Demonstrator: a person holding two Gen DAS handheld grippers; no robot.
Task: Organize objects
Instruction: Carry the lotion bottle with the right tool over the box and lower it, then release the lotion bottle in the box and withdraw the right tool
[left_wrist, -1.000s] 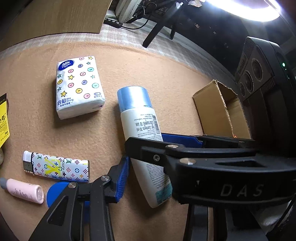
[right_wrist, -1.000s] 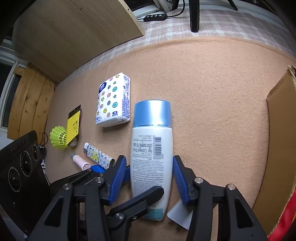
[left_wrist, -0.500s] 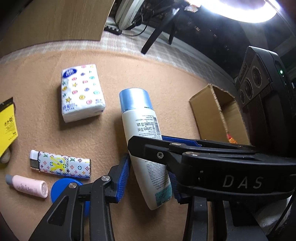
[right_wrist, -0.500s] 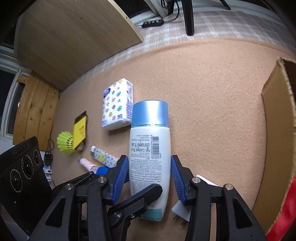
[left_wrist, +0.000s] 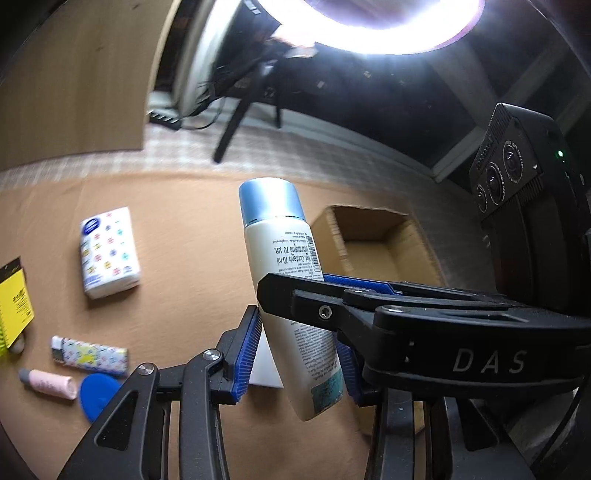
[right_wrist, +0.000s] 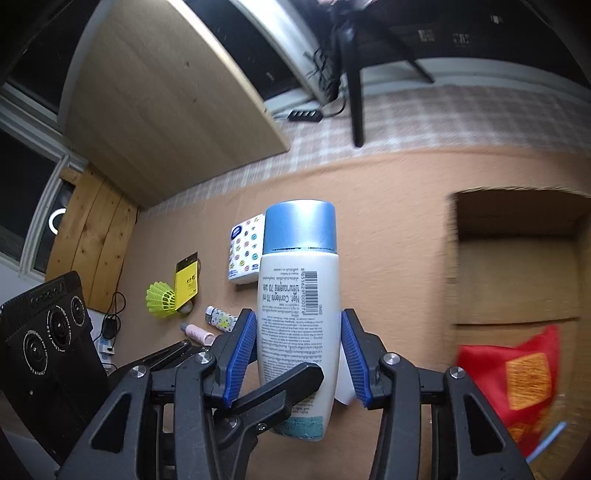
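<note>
A white lotion bottle with a blue cap (left_wrist: 288, 280) (right_wrist: 299, 295) is lifted off the tan mat, cap pointing away. My left gripper (left_wrist: 295, 354) and my right gripper (right_wrist: 299, 354) are both shut on its lower half, blue pads pressed on its sides. The right gripper's black finger crosses in front of the bottle in the left wrist view. An open cardboard box (left_wrist: 373, 243) (right_wrist: 517, 266) stands to the right, with a red packet (right_wrist: 517, 373) in it.
On the mat at the left lie a tissue pack (left_wrist: 109, 253), a patterned lighter (left_wrist: 90, 356), a pink tube (left_wrist: 48, 384), a blue disc (left_wrist: 98, 395), a yellow card (left_wrist: 14, 295) and a yellow shuttlecock (right_wrist: 160, 299). A white card (left_wrist: 264, 365) lies under the bottle. A wooden board (right_wrist: 166, 92) leans behind.
Both grippers have risen with the bottle, lifting it off the mat; the white card beneath it now shows. The view has tilted up and the box has come further into sight.
</note>
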